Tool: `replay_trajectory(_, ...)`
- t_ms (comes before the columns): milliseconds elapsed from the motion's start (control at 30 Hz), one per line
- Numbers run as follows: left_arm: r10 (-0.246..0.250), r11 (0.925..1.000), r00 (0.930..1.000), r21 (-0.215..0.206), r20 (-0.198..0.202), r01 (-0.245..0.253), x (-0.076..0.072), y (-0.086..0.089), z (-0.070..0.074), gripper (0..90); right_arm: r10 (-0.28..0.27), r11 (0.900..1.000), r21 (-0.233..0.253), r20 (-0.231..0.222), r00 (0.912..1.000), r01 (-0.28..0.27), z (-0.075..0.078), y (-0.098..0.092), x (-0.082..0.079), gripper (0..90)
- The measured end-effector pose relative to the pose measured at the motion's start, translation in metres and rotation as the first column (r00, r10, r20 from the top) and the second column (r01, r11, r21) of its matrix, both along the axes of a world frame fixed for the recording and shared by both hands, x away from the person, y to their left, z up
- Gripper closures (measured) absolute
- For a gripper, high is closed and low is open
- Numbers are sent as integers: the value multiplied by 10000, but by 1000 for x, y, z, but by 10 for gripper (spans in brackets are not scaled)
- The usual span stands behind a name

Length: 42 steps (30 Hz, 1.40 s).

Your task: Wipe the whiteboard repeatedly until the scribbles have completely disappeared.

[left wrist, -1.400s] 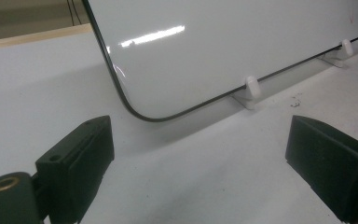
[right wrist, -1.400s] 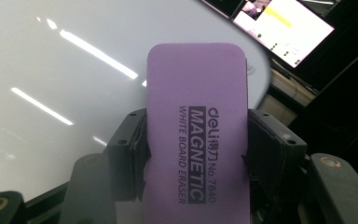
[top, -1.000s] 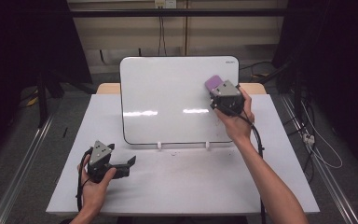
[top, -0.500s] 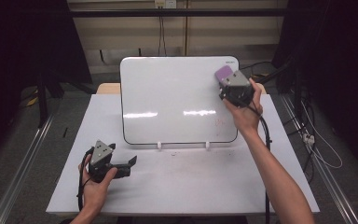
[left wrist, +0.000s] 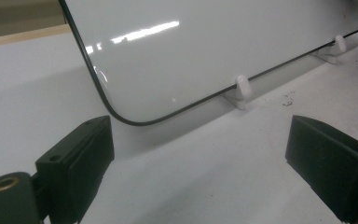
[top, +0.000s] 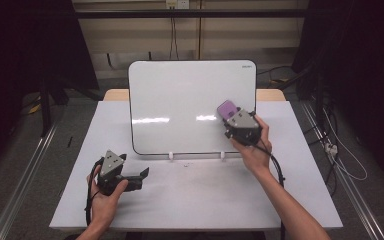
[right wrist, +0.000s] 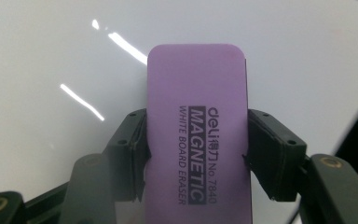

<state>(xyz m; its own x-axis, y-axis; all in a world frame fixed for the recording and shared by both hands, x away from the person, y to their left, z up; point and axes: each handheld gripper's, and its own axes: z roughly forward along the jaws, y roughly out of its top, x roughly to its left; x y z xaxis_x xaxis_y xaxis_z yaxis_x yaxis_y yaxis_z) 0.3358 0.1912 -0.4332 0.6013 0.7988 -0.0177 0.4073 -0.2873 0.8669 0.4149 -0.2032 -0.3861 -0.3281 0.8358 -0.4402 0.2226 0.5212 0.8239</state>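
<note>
High view: right gripper (top: 228, 116), jaws pinching purple eraser (top: 226, 108), presses it flat vs. whiteboard (top: 180, 100), lower right area. Board surface looks clean w/ no marks visible, so wiping seems nearly done. Left gripper (top: 139, 176) rests on table (top: 190, 195), jaws spread, idle.
</note>
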Motion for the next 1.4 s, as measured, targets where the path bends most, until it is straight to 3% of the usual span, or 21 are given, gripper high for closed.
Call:
replay_trajectory(267,27,10000,10000,-20,-18,-27,0,2,0,77,-1631,9858,459,286,9862,1617,54,-35,46,421)
replay_trajectory(400,20,10000,10000,-17,-21,-20,1,2,0,76,-2150,9746,698,294,9762,2126,70,-49,59,421)
replay_trajectory(433,4,10000,10000,-30,-4,-4,0,2,0,77,-2179,9735,769,273,9756,2153,70,-50,60,421)
replay_trajectory(500,-43,10000,10000,15,26,43,0,2,0,77,-2141,9766,308,411,9759,2129,66,-45,56,421)
replay_trajectory(600,-40,10000,10000,-6,17,40,0,1,0,76,-1653,9862,18,205,9860,1653,54,-35,44,421)
replay_trajectory(800,49,10000,9999,7,90,-49,0,1,1,77,-678,9975,-212,-40,9977,677,15,-17,9,421)
replay_trajectory(1033,91,9999,9999,-42,51,-91,1,0,0,77,380,9954,-856,-610,9974,-432,-30,-2,-34,421)
replay_trajectory(1167,4,10000,10000,77,42,-4,0,-1,1,77,404,9960,-775,-536,9977,-445,-28,-5,-31,421)
replay_trajectory(1400,-25,10000,10000,21,-6,25,0,-1,-1,77,-508,9984,-251,180,9985,512,5,-28,0,421)
